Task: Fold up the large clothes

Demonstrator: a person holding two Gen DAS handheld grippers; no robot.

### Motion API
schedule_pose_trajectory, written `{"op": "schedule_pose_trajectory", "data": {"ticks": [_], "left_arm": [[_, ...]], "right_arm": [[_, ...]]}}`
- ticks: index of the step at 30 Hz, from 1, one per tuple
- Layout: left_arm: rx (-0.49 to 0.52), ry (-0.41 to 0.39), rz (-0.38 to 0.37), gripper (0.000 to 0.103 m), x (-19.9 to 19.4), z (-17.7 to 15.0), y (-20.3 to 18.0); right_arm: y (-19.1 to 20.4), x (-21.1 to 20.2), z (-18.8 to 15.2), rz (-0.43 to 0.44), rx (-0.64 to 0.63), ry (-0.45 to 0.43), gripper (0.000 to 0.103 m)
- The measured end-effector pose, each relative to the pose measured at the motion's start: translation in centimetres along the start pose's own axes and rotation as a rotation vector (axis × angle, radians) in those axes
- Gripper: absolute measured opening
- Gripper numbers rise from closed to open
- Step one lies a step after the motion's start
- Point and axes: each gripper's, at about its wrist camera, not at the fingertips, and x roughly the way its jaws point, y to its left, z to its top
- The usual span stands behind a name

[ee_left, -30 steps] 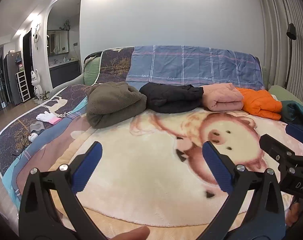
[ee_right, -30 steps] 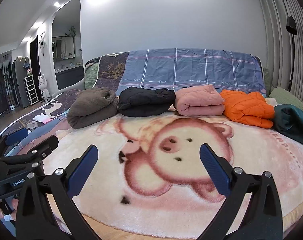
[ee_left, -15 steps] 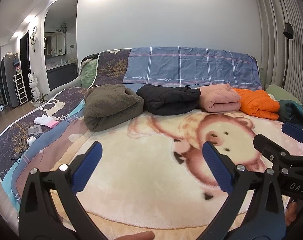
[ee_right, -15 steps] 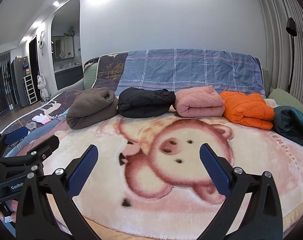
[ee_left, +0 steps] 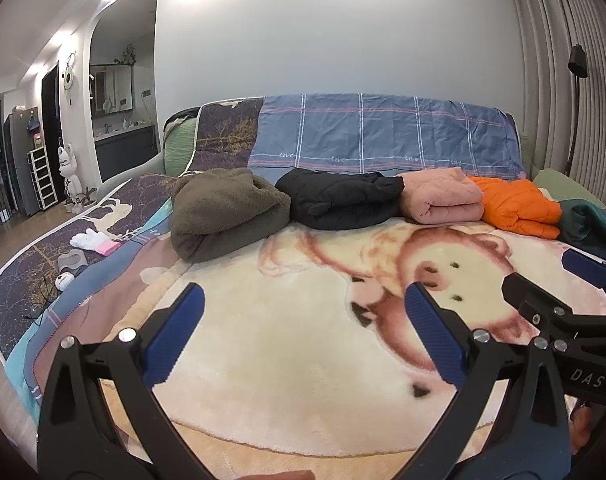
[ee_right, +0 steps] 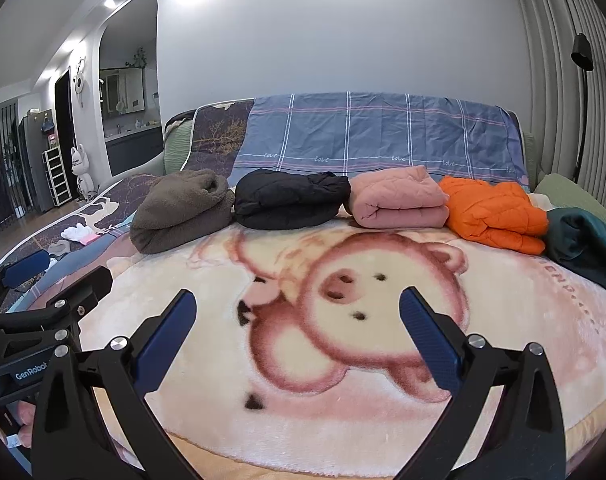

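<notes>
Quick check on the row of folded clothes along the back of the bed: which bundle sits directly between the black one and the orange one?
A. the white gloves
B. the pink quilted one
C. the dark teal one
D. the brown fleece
B: the pink quilted bundle lies with the black bundle on its left and the orange jacket on its right.

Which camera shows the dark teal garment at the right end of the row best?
Right wrist view: the dark teal garment shows almost whole beside the orange jacket. In the left wrist view it is squeezed against the frame edge.
</notes>
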Motion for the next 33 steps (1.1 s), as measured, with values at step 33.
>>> {"op": "schedule_pose_trajectory", "data": {"ticks": [33], "left_arm": [[-0.014,0.030,0.012,0.101,0.5,-1.0,0.4]], "right_arm": [[-0.7,0.2,-0.1,-0.055,0.041,-0.008,0.101]]}}
